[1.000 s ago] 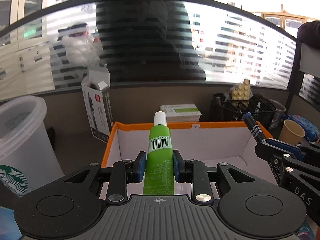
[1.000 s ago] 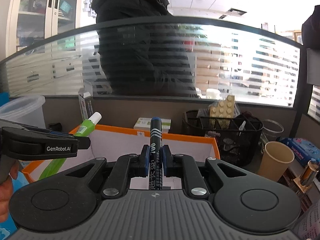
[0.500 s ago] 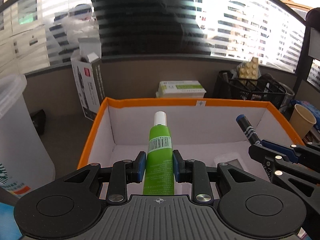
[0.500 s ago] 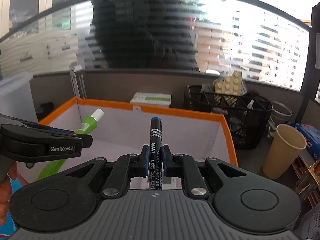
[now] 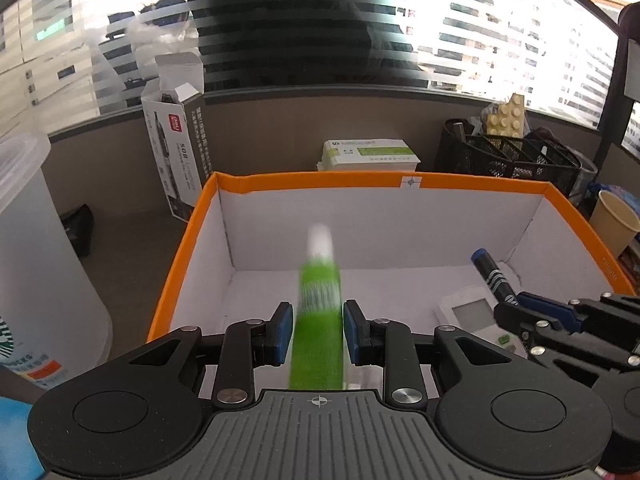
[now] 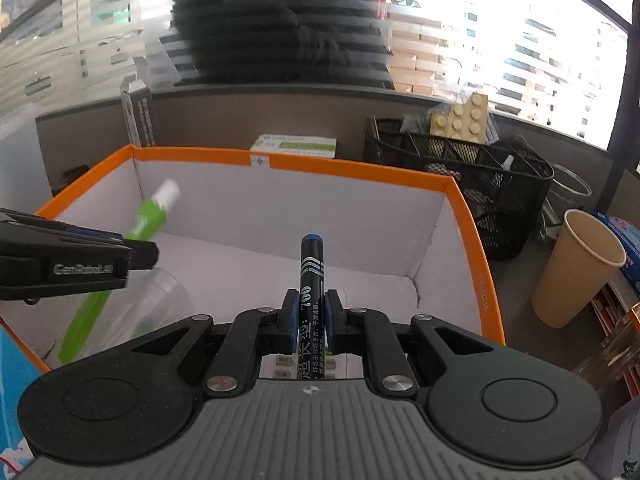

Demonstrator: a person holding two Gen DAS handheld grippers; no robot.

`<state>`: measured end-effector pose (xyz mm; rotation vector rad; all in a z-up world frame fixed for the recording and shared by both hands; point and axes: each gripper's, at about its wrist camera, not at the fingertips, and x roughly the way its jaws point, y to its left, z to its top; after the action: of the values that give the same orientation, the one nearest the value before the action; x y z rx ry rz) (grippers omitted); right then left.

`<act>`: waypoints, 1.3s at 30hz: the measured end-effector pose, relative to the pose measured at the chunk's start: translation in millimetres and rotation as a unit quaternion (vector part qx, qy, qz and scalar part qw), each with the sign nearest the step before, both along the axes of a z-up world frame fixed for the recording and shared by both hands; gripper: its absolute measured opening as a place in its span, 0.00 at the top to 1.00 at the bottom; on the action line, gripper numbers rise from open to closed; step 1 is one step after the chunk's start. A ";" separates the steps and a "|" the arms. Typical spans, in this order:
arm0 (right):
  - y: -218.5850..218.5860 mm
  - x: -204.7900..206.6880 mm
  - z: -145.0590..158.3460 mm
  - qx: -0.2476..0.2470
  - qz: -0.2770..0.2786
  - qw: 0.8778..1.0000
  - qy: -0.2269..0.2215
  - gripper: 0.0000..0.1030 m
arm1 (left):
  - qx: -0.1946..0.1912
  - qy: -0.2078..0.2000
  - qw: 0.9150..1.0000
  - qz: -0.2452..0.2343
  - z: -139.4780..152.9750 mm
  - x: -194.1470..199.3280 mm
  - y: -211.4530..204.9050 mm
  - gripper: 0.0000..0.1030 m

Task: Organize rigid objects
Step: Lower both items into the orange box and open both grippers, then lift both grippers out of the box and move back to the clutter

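Lower centre of the left wrist view: your left tongs stand parted, pads clear of the blurred green tube between them, above the orange-rimmed box. Lower centre of the right wrist view: your right tongs grip the dark marker, tip up over the box. A remote lies on the box floor, lower right.
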<state>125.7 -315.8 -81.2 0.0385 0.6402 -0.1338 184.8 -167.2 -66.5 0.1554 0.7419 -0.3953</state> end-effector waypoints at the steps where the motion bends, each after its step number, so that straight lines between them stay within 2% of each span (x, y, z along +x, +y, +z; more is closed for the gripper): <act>1: 0.1 0.4 0.0 -0.001 0.000 1.000 0.004 0.88 | 0.002 -0.001 1.000 0.000 0.6 -0.9 0.3 0.76; 15: 0.9 5.2 -2.8 0.002 0.000 0.999 0.035 0.88 | 0.008 0.010 1.000 0.000 -3.9 2.5 -4.1 0.75; 17: 1.3 5.8 -2.8 0.001 -0.001 0.999 0.040 0.88 | 0.012 0.006 1.000 0.001 -2.9 1.7 -4.7 0.72; 19: 1.5 5.3 -2.3 0.002 -0.001 0.999 0.043 0.79 | 0.014 0.003 1.000 0.003 -2.6 1.2 -5.0 0.72; 21: 2.3 3.7 -1.5 0.000 -0.003 0.999 0.041 0.63 | 0.016 0.004 1.000 0.005 -1.6 0.9 -4.9 0.62; 25: 2.6 -3.7 4.0 0.005 -0.006 1.000 0.028 0.63 | 0.017 -0.025 1.000 0.006 8.2 -9.8 -2.0 0.38; 27: 2.1 -9.1 10.9 0.006 -0.008 1.000 0.018 0.63 | 0.017 -0.047 0.999 0.009 18.2 -18.0 0.9 0.19; 31: 6.3 -23.9 29.8 0.001 -0.008 1.000 -0.006 0.63 | 0.011 -0.082 0.997 0.012 41.1 -36.4 9.0 0.12; 33: 9.9 -33.3 39.5 -0.002 -0.008 1.000 -0.017 0.61 | 0.005 -0.095 0.995 0.012 52.8 -46.9 13.9 0.04; 39: 23.4 -64.2 64.9 -0.018 -0.007 0.999 -0.047 0.56 | -0.006 -0.132 0.991 0.012 82.6 -79.6 27.9 0.01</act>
<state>61.4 -292.4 -16.3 0.0152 0.5446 -0.1561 105.2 -139.3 16.1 0.1837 0.4809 -0.3485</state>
